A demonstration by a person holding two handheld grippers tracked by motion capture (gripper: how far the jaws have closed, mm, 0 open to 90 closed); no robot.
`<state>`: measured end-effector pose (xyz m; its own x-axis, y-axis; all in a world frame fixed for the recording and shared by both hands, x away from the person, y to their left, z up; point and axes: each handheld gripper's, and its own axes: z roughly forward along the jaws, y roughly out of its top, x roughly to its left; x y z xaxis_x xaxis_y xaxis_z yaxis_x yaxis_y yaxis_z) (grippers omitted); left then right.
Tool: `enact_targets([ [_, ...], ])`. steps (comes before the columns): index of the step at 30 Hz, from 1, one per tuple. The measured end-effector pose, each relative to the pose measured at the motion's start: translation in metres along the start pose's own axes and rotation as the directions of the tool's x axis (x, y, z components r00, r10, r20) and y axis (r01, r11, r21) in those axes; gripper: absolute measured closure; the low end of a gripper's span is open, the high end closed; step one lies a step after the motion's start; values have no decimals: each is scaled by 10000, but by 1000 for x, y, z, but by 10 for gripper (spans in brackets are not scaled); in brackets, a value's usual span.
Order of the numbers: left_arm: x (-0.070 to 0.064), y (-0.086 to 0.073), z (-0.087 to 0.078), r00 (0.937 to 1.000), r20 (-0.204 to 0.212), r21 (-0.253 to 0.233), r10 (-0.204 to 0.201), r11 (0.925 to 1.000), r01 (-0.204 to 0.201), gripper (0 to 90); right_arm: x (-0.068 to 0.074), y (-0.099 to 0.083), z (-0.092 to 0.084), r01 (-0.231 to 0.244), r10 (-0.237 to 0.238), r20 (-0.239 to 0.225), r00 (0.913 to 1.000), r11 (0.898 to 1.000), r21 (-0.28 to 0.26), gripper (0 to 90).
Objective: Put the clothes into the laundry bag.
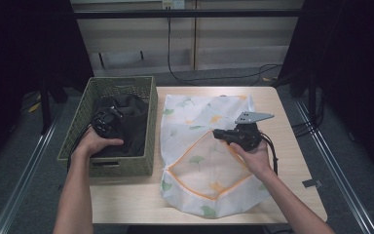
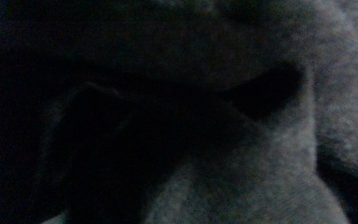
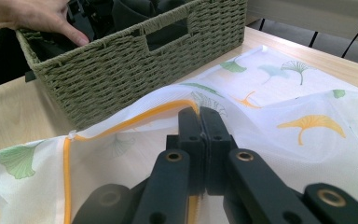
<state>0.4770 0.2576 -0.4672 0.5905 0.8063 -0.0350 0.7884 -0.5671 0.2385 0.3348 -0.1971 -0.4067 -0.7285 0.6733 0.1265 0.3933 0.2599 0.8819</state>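
Observation:
A green woven basket on the table's left holds a dark garment. My left gripper reaches down into the basket onto that garment. The left gripper view is close on the dark grey cloth, and its jaws are lost in the dark. A white mesh laundry bag printed with green and yellow leaves lies in the table's middle. My right gripper is shut on the bag's orange-trimmed opening edge and holds it raised, the jaws pressed together on the mesh.
The light wooden table has bare room in front of the basket and to the right of the bag. In the right gripper view, the basket stands just beyond the bag, with the other hand at its rim. Black cables lie on the floor behind the table.

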Motion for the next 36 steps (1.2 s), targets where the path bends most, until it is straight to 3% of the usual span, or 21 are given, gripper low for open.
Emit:
enact_targets([
  [1,0,2,-1,9998,-128,74,176,9998,-175,172,0,0,0,0,0,2,10000,10000,-4,888],
  [2,-1,2,-1,9999,-109,128,60,9999,-59,202,0,0,0,5,-5,9,10000,10000,-4,888],
  [4,0,2,-3,9997,-156,80,206,9998,-205,238,0,0,-1,46,-46,23,10000,10000,-23,888],
  [6,0,2,-5,9996,-275,-6,21,10000,-22,320,0,0,-2,17,-17,9,10000,10000,-50,888],
  [14,1,4,-16,9987,-496,-67,125,9999,-128,590,-2,0,-2,9,-9,120,9999,10000,-63,888],
  [18,3,3,-22,9980,-613,-329,160,9993,-181,640,-3,0,-2,-41,42,114,9999,10000,-55,888],
  [19,4,2,-24,9975,-697,-602,91,9981,-134,644,-4,0,-2,-59,59,149,9999,10000,-52,889],
  [21,3,0,-27,9976,-644,-1053,-237,9943,168,645,-5,0,-2,-100,101,155,9998,9999,-48,889],
  [25,4,-3,-33,9986,-455,-1429,-274,9895,206,654,-6,0,-3,-129,131,199,9997,9999,-79,888],
  [26,3,-4,-38,9979,-551,-1828,-352,9828,246,659,-6,0,-4,-136,138,200,9997,9999,-94,888],
  [28,4,-5,-44,9981,-563,-1926,-259,9812,146,662,-6,0,-4,-142,144,201,9997,9999,-99,888],
  [29,3,-6,-45,9980,-508,-2154,-370,9762,253,664,-6,0,-4,-146,148,211,9997,9998,-97,888],
  [30,4,-7,-50,9978,-619,-2253,-244,9742,99,665,-6,0,-4,-150,152,213,9997,9998,-99,888],
  [32,4,-9,-56,9959,-774,-2773,-476,9605,244,671,-6,0,-4,-150,152,219,9996,9998,-105,889],
  [36,6,-14,-66,9956,-510,-3506,-782,9349,555,673,-6,0,-5,-142,145,247,9996,9998,-133,888],
])
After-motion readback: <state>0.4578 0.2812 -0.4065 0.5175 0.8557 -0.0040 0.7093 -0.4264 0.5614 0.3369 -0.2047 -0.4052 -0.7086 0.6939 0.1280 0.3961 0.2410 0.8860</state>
